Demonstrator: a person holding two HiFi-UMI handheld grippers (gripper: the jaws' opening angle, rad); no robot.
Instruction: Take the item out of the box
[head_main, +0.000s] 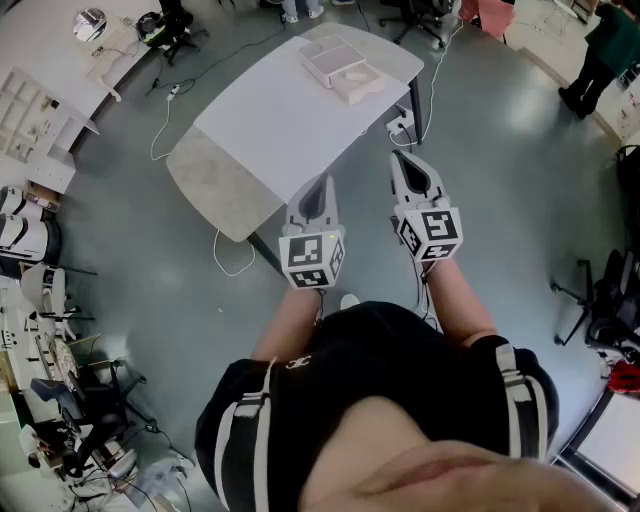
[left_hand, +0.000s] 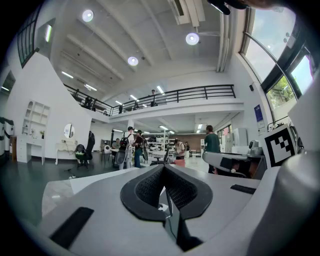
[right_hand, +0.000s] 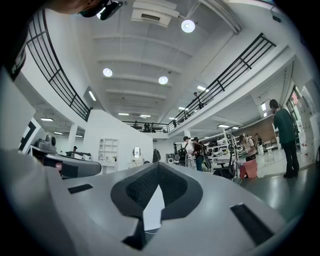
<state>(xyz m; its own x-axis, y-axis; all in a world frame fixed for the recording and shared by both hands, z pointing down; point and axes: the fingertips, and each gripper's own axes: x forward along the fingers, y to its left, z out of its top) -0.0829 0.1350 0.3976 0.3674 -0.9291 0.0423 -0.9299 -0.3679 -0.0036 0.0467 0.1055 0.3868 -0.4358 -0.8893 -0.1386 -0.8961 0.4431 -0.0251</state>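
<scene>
A white open box (head_main: 340, 66) lies at the far end of the white table (head_main: 280, 125); what is inside it is too small to make out. My left gripper (head_main: 319, 184) is shut and empty, held near my body over the table's near edge. My right gripper (head_main: 401, 157) is also shut and empty, hanging past the table's right corner. Both are far short of the box. The left gripper view shows shut jaws (left_hand: 164, 170) pointing up at a hall with a balcony, and the right gripper view shows the same for its jaws (right_hand: 157, 166). Neither gripper view shows the box.
A grey stone-look section (head_main: 215, 185) forms the table's near-left end. Cables (head_main: 232, 262) and a power strip (head_main: 399, 126) lie on the floor by the table. Office chairs (head_main: 608, 300) stand at right, shelves and desks (head_main: 30, 130) at left. A person (head_main: 600, 50) stands at far right.
</scene>
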